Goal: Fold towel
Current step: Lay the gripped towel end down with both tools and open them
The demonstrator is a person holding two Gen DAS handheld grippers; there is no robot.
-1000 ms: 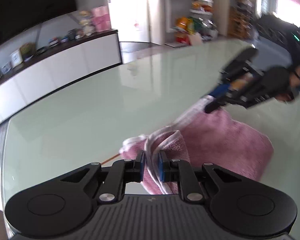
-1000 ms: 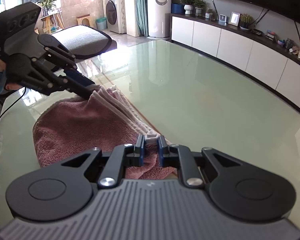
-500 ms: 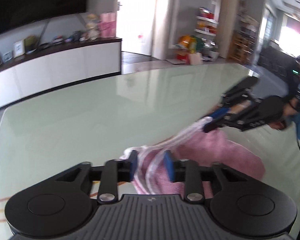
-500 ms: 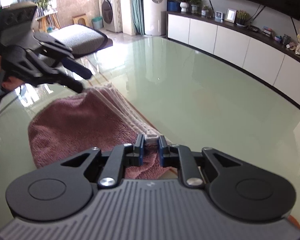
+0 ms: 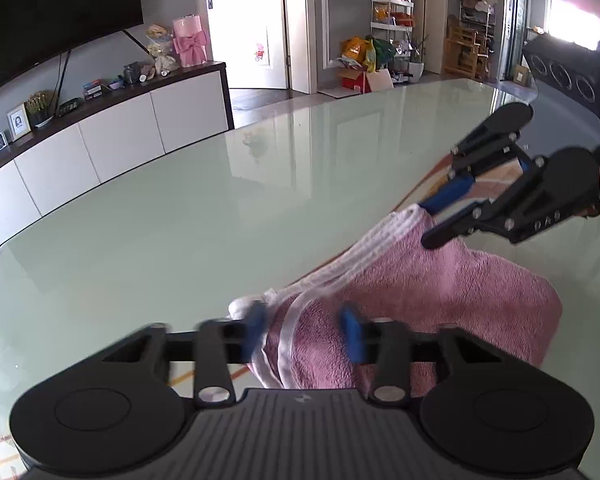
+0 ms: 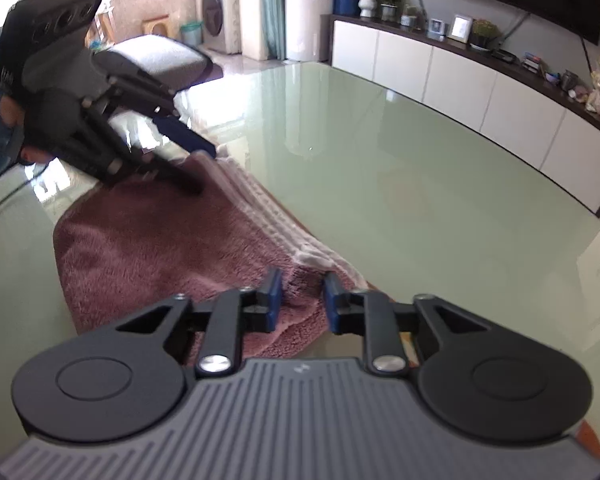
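A pink towel (image 5: 440, 288) with white striped edges lies folded on the glass table (image 5: 180, 232). It also shows in the right wrist view (image 6: 160, 248). My left gripper (image 5: 304, 332) is open, its fingers either side of the towel's near corner. My right gripper (image 6: 300, 300) is open over the opposite corner. In the left wrist view the right gripper (image 5: 436, 220) hovers at the far corner with its jaws apart. In the right wrist view the left gripper (image 6: 204, 168) sits at the far corner, jaws apart.
A white sideboard (image 5: 100, 148) with a TV above runs along the wall beyond the table. The pale green glass table (image 6: 420, 200) stretches wide beyond the towel. Shelves and a doorway stand at the back.
Both grippers have opened and let go of the towel's corners. The left opened first, the right after. The towel now lies flat on the table.
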